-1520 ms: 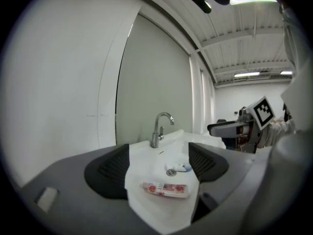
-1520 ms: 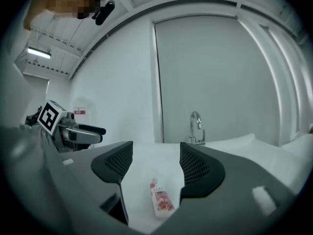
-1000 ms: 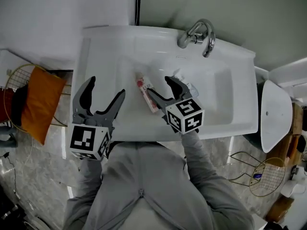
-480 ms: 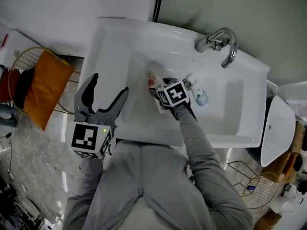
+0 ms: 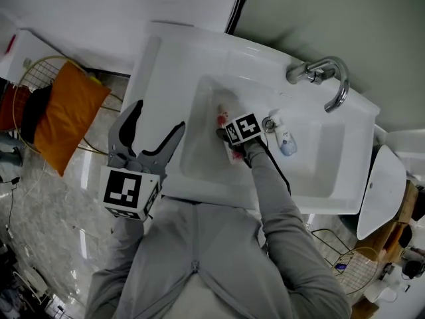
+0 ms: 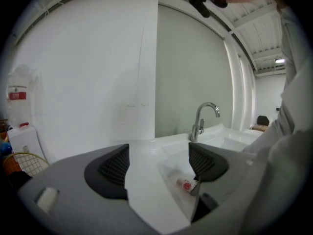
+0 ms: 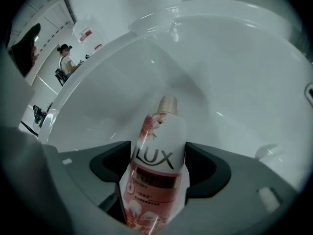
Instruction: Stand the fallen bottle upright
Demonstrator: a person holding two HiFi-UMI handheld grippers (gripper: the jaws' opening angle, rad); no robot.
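Fingers (image 7: 208, 168) of the right gripper (image 7: 159, 169), just opening, straddled the fallen bottle (image 7: 157, 148), seemingly unclamped; they needed to close mid-body before tilting it up.

pink-flowered white bottle (image 7: 155, 173), white sink (image 7: 234, 67)

A white wall (image 5: 99, 5) meets a grey-green wall (image 5: 332, 18). A wire basket (image 5: 40, 65) with an orange cushion (image 5: 70, 121) stands on the marbled floor (image 5: 40, 205).

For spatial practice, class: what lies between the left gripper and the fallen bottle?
Between left gripper and bottle, only the sink's bare rim and wall; head view shows it.
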